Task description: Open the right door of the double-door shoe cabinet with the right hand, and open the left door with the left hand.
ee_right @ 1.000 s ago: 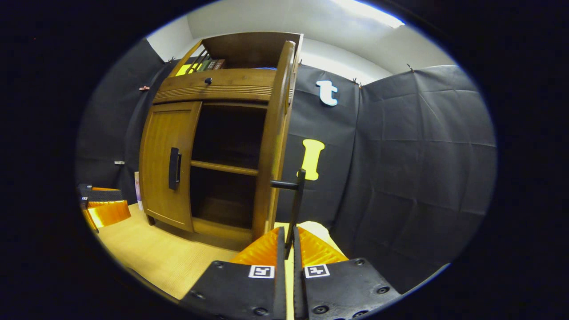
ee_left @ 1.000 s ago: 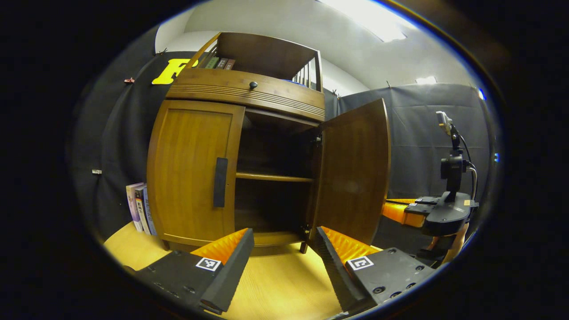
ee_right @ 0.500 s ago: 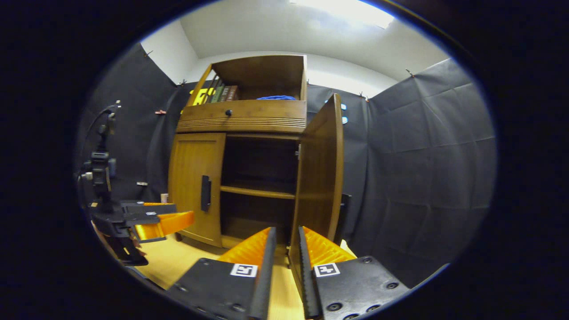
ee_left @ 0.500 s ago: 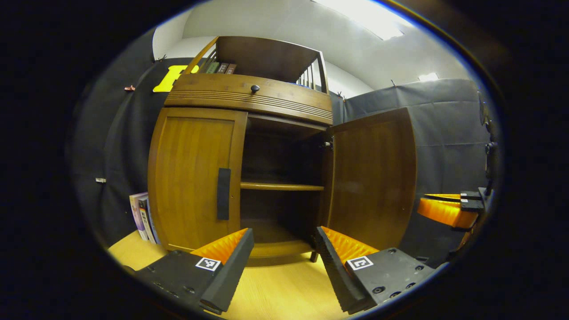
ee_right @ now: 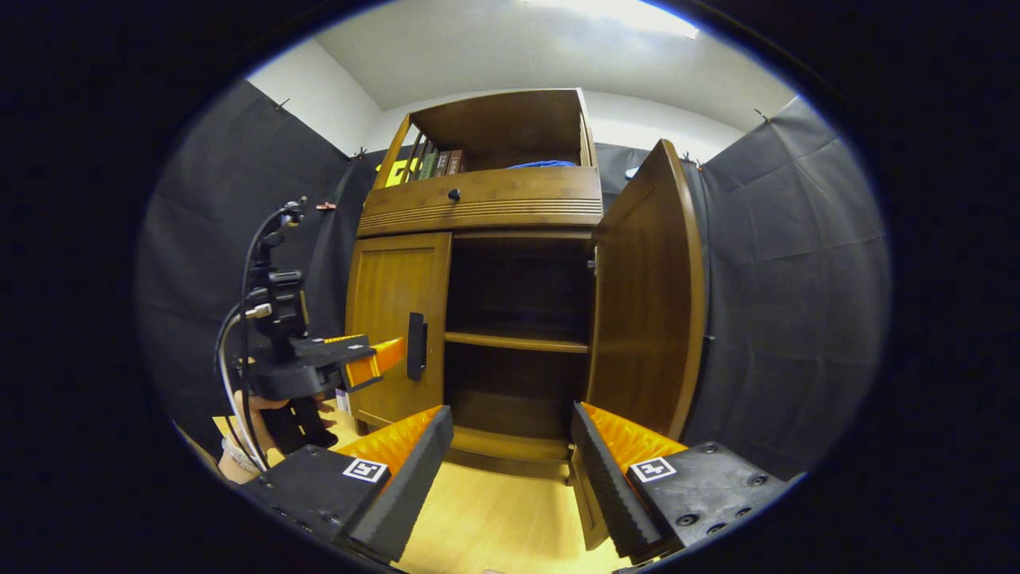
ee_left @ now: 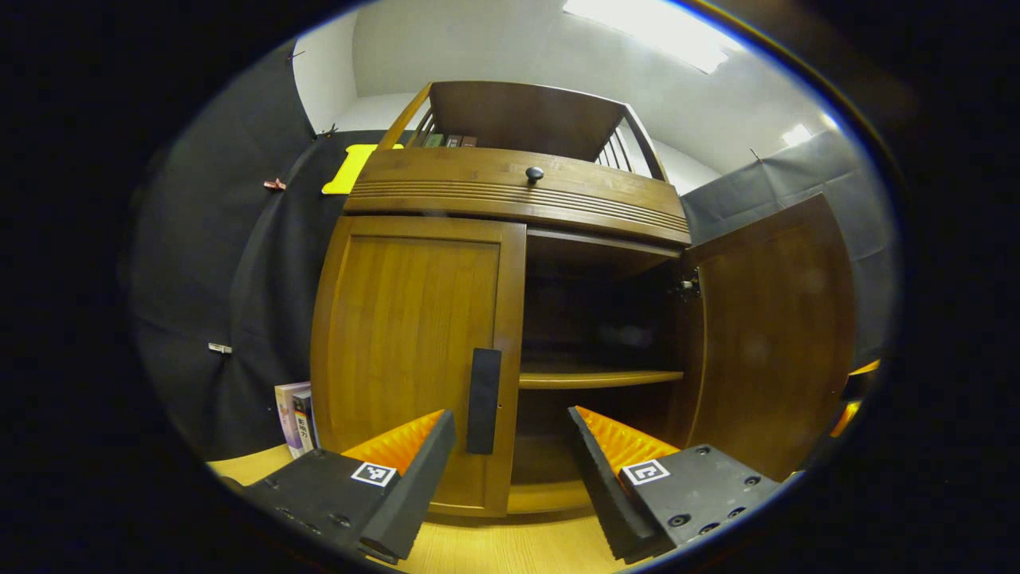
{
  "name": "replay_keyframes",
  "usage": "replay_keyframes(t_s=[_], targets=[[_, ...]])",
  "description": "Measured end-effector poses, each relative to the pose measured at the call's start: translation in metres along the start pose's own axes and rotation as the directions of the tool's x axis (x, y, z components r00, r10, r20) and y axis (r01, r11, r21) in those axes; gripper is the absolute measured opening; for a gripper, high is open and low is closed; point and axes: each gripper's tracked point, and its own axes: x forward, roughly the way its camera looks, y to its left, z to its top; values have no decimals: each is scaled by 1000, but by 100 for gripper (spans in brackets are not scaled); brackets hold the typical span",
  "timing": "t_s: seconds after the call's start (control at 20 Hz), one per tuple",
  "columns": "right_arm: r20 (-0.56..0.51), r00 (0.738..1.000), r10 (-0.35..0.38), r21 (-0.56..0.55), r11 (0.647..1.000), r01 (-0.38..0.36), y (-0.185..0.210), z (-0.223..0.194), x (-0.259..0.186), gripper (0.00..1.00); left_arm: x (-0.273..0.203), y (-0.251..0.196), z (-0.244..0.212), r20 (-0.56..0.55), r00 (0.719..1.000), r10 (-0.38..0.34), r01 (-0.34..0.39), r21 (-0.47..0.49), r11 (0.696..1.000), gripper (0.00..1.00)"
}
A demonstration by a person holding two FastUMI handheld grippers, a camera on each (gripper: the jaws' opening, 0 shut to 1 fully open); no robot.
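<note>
Right door of the shoe cabinet stands swung wide on its hinges, interior shelf exposed. Judged: the right-hand half of the task is done. Left door sits closed, flush with the cabinet front; it is the step in hand.

Right gripper: jaws spread wide, holding nothing, hanging clear in front of the open compartment and apart from the right door's free edge.

Left gripper: jaws also spread wide, empty. In the left gripper view the dark vertical handle on the left door's inner edge lies just above and slightly left of the gap between the fingers, not yet between them. In the right gripper view the left gripper shows close to the handle, with a hand gripping it from below.

Notes for doing the step well:
- Shift slightly left so the handle sits centred between the fingers before closing.
- Take the bar near mid-height, both pads square on its sides; the handle looks slim and smooth, so an off-centre pinch may slip.
- Pull along an arc about the hinges at the cabinet's left edge, not straight back.
- Books stand on the floor at the cabinet's lower left corner; the door may sweep near them, so open steadily.
</note>
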Motion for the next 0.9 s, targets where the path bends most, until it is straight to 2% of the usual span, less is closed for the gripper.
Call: replay_keyframes(t_s=[0.3, 0.5, 0.7, 0.9], targets=[[-36, 999, 25, -24, 999, -26, -2, -20, 31, 97, 56, 15, -16, -1, 999, 32, -32, 33, 999, 88], [-63, 997, 38, -21, 999, -39, -5, -31, 43, 99, 78, 28, -24, 12, 998, 55, -55, 14, 998, 87], [-61, 997, 44, -43, 998, -47, -5, -33, 54, 97, 94, 36, -33, 5, 998, 55, -55, 41, 998, 87], [-69, 996, 52, -49, 997, -56, -5, -39, 58, 98, 106, 38, -45, -13, 999, 42, -41, 41, 998, 74]])
